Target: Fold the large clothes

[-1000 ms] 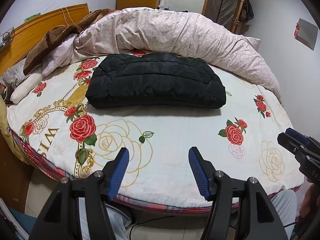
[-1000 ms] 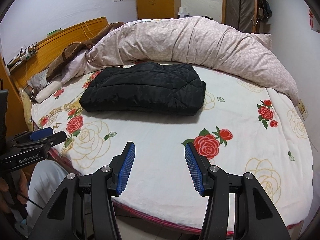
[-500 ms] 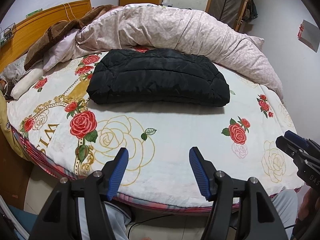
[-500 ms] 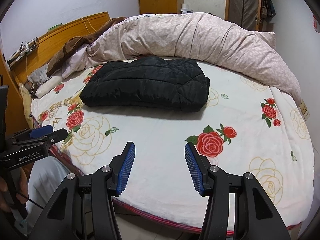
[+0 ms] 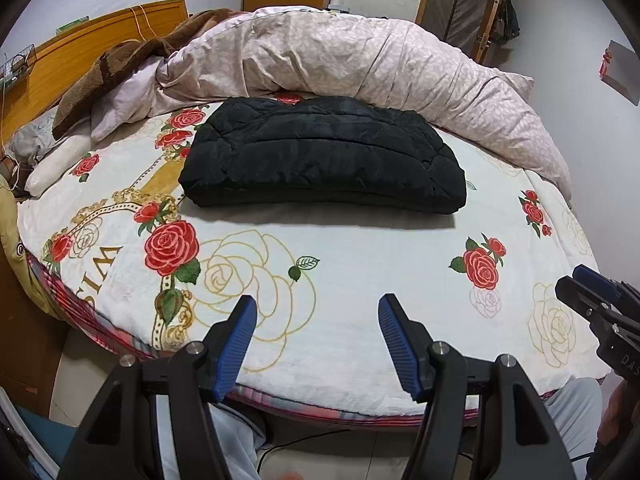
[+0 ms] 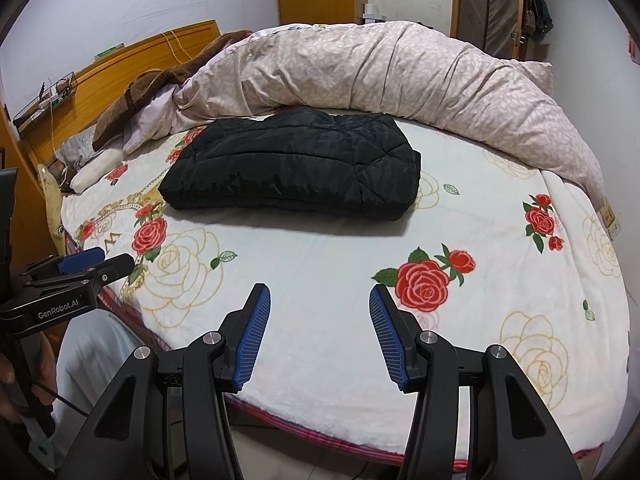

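I hold both tools out over the near edge of the bed [image 5: 360, 360], side by side and tilted down toward the blanket [image 5: 360, 264], with my legs in pale trousers [image 6: 92, 356] showing beneath them. My left gripper [image 5: 316, 312] has its jaws apart with nothing between the blue pads [image 5: 240, 340]; only the rose-printed blanket shows through the gap, and the pads touch nothing. My right gripper [image 6: 318, 300] is likewise parted, a little narrower, empty, and clear of the cloth. From the right camera I see the left tool at the left edge of the frame, with my left hand [image 6: 24, 376] wrapped round its handle; from the left camera the tips of the right tool [image 5: 592, 296] poke in at the right edge. The jacket [image 5: 324, 156], black and quilted, lies folded into a thick, roughly rectangular bundle in the middle of the bed, well apart from both grippers. Its far side sits just beside the long pink duvet [image 5: 360, 52] rolled up along the back of the bed. A brown blanket [image 5: 120, 64] lies crumpled at the duvet's left end, near the wooden headboard [image 5: 80, 40].
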Tool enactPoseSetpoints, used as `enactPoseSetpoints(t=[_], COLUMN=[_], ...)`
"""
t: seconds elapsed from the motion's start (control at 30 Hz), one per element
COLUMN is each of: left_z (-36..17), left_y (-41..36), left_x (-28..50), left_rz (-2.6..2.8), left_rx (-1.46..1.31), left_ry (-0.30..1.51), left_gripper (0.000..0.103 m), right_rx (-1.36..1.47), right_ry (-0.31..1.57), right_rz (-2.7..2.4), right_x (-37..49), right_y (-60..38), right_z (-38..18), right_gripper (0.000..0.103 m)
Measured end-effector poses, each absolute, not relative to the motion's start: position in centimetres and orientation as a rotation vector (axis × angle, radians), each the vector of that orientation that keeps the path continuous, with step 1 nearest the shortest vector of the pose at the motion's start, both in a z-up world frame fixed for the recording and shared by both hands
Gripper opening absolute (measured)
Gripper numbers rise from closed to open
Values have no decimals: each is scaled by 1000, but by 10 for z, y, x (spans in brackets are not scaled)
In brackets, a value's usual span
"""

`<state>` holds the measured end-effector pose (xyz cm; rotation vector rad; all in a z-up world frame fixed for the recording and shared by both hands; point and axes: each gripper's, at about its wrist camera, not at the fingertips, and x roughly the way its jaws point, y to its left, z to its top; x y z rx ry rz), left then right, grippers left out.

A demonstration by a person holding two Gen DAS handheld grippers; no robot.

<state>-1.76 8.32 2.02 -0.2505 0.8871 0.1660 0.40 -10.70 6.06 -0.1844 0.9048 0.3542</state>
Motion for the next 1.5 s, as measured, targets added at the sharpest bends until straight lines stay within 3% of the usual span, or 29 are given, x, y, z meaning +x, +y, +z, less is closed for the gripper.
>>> enactPoseSetpoints(t=[1.5], left_z=[20], left_y=[80], left_x=[-17], left_rz=[172], left_rx=[-249], left_ry=[902], left_gripper=[65], right_rx=[-193], right_ry=[905], right_rz=[361], right_x=[0], right_y=[-106], right_z=[62], right_gripper=[52])
